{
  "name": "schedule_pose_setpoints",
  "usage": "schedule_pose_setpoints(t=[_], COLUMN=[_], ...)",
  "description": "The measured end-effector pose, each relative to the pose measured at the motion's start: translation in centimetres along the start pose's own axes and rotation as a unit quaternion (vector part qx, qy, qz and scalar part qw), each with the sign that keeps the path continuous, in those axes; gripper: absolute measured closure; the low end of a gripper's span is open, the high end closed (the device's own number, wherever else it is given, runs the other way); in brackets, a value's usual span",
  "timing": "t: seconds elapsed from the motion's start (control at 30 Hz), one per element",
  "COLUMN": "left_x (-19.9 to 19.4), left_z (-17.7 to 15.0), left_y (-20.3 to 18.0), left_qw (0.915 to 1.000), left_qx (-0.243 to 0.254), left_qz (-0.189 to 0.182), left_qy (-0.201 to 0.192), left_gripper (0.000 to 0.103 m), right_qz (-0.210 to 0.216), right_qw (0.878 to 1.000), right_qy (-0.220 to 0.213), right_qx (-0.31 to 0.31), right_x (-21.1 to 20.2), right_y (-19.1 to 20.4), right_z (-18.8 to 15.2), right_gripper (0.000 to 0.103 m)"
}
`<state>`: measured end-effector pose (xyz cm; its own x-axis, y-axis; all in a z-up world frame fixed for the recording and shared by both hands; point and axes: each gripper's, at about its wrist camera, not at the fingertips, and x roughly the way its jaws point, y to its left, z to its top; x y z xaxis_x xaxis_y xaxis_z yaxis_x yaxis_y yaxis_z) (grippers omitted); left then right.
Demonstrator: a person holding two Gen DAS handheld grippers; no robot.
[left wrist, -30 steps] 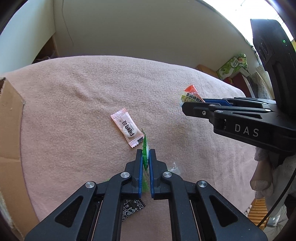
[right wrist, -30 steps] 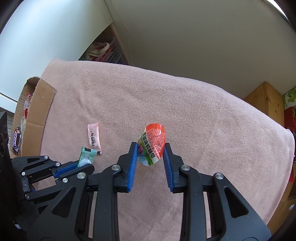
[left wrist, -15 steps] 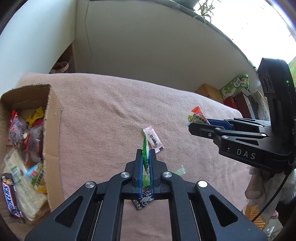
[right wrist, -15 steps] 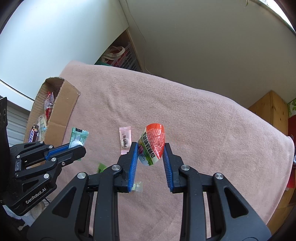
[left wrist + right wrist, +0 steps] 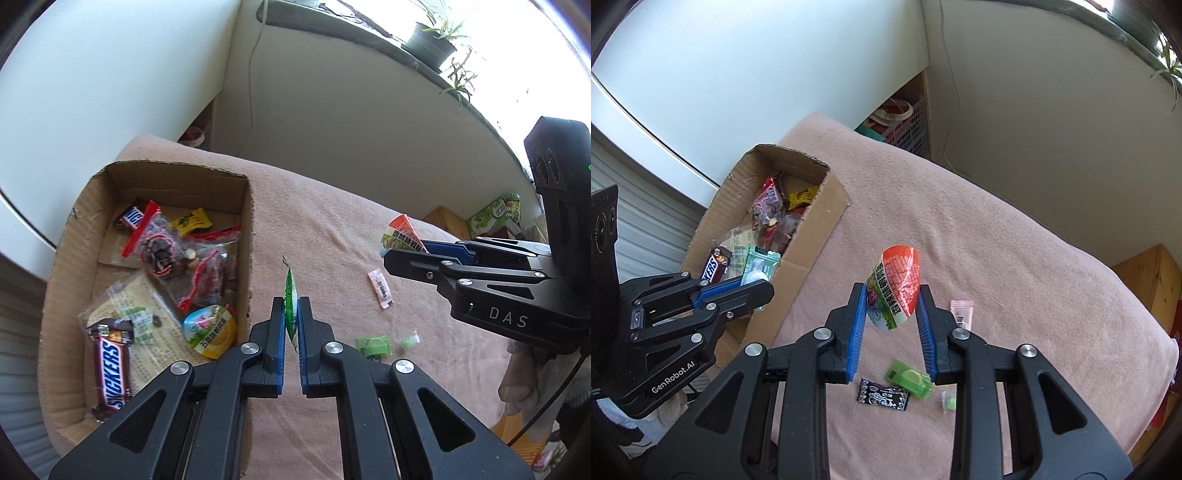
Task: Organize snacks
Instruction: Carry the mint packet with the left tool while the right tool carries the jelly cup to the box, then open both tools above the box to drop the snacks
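My left gripper (image 5: 291, 314) is shut on a thin green candy packet (image 5: 290, 300), held edge-on above the pink blanket just right of the cardboard box (image 5: 248, 221). It also shows in the right wrist view (image 5: 753, 284) with the green packet (image 5: 757, 264) over the box's near wall. My right gripper (image 5: 891, 306) is shut on an orange and green snack pouch (image 5: 895, 286), held above the blanket; the pouch also shows in the left wrist view (image 5: 400, 236). The box holds several snacks, among them a Snickers bar (image 5: 110, 365).
On the blanket lie a pink sachet (image 5: 380, 288), a green packet (image 5: 908, 378), a black patterned candy (image 5: 882, 393) and a small green piece (image 5: 948, 400). A wall and plastic crates (image 5: 905, 122) stand behind the blanket. Wooden furniture (image 5: 1156, 280) stands at right.
Both grippers have risen and swung left toward the box while keeping hold of their snacks. The box and its contents have come fully into view.
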<state>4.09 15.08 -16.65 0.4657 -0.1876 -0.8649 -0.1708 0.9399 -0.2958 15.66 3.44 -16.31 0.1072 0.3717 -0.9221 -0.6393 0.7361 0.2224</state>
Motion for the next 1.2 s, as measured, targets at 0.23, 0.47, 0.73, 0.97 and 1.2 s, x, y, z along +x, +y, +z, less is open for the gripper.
schedule_pose_setpoints(t=[0.23, 0.47, 0.73, 0.97, 1.2], left_x=[-1.7, -2.6, -3.3, -3.6, -3.9], left_z=[-0.2, -0.5, -1.1, -1.2, -1.4], left_y=[4.1, 6.6, 8.9, 9.5, 9.9], left_qw=[0.9992, 0.9976, 0.9961, 0.9951, 0.9945], left_qx=[-0.029, -0.052, -0.07, -0.081, -0.081], left_qz=[0.025, 0.042, 0.049, 0.05, 0.059], left_qy=[-0.011, -0.019, -0.021, -0.025, -0.029], left_gripper=[0.098, 0.098, 0.098, 0.097, 0.075], right_qz=[0.02, 0.031, 0.043, 0.05, 0.045], right_qw=[0.999, 0.998, 0.995, 0.993, 0.994], right_qy=[0.005, 0.012, 0.021, 0.025, 0.021], right_qx=[-0.037, -0.062, -0.082, -0.101, -0.102], right_x=[1.0, 2.3, 3.6, 4.3, 3.6], right_y=[4.8, 8.1, 11.0, 12.8, 13.3], right_z=[1.8, 3.0, 3.9, 4.1, 4.3], right_gripper=[0.075, 0.075, 0.075, 0.073, 0.068])
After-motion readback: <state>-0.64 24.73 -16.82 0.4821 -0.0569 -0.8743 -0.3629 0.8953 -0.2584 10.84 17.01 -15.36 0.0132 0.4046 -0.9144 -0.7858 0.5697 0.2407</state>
